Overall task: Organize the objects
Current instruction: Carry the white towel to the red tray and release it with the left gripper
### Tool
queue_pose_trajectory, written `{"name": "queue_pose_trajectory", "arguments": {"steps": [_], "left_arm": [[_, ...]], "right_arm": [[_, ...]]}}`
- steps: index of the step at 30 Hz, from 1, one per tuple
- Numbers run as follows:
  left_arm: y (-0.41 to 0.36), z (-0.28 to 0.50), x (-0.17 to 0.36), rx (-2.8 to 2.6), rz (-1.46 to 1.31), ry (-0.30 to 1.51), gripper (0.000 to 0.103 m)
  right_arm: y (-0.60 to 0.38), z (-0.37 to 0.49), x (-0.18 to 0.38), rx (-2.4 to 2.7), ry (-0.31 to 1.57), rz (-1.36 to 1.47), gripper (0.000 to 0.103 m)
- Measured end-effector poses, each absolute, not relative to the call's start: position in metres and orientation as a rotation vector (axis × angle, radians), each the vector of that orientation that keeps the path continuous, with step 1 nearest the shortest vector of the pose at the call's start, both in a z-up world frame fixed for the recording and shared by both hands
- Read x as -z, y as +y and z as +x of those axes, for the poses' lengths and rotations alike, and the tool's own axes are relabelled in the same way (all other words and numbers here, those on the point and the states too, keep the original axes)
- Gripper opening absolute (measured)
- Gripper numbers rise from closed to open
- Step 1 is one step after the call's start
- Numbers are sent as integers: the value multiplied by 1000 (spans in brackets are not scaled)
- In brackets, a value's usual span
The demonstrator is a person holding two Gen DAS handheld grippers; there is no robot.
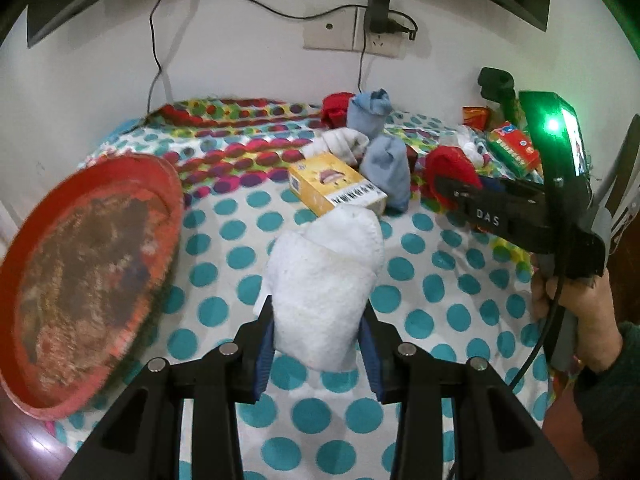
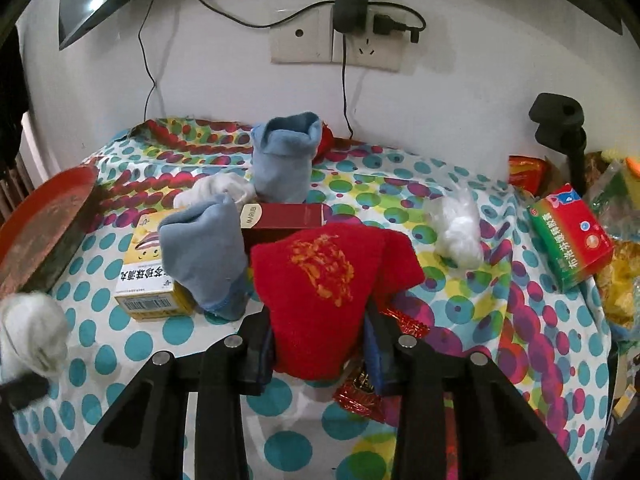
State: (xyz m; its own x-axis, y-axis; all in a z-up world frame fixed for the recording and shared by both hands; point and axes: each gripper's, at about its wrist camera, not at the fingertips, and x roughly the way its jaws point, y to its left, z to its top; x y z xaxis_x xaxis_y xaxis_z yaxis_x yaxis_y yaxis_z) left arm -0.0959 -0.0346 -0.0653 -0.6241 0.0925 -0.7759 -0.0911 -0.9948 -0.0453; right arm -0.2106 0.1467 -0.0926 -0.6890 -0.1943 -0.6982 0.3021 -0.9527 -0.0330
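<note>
both grippers mid-pickup over the dotted cloth [image 1: 224,280]: left gripper [image 1: 318,342] fingers closed on a white sock [image 1: 324,280], right gripper [image 2: 320,350] fingers closed on a red sock [image 2: 320,292]. next, judged: carry each toward the red tray [image 1: 80,264] at left, clearing the yellow box [image 1: 336,188].

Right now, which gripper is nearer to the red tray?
Left. The left gripper, shut on a white sock, is just beside the red tray. The right gripper, shut on a red sock, is farther, past the yellow box.
</note>
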Motion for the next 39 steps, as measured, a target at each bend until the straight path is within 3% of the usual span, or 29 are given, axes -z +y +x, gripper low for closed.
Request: {"name": "queue_pose_trajectory", "arguments": {"steps": [19, 39], "left_arm": [[-113, -113, 21, -2930, -1366, 96, 39], [-265, -120, 55, -3043, -1711, 67, 39]], "right_arm": [[160, -212, 92, 2708, 130, 1079, 35], [161, -214, 95, 2704, 121, 1103, 36]]}}
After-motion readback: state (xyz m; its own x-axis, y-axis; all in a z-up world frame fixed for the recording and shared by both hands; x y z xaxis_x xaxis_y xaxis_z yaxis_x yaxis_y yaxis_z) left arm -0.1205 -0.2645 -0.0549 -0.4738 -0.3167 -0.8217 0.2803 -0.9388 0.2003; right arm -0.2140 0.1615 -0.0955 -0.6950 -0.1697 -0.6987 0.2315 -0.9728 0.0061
